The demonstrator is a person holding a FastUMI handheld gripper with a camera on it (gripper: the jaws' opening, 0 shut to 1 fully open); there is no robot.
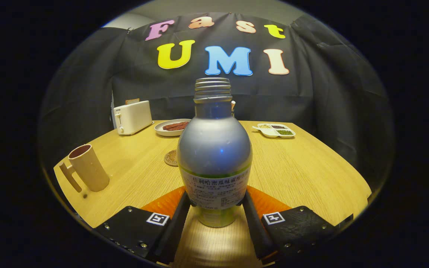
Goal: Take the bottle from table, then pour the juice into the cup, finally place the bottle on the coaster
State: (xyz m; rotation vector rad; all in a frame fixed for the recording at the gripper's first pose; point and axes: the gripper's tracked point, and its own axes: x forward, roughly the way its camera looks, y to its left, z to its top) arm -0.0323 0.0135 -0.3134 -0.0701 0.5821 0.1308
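A silver bottle (214, 149) with a white label and an uncapped threaded neck stands upright between my fingers. My gripper (216, 217) is shut on it, with both fingers pressing the labelled lower body from left and right. I cannot tell whether its base rests on the wooden table (304, 171) or hangs just above it. A tan cup (88, 167) with a handle stands to the left, ahead of the left finger (179, 217). A round brown coaster (171, 158) lies just beyond the bottle on its left side, partly hidden by it.
Along the table's far edge sit a white toaster (132, 117), a plate (171, 127) with dark food strips, and a white divided dish (276, 130) of grains. The black cloth wall rises behind them. A small object peeks out behind the bottle's neck.
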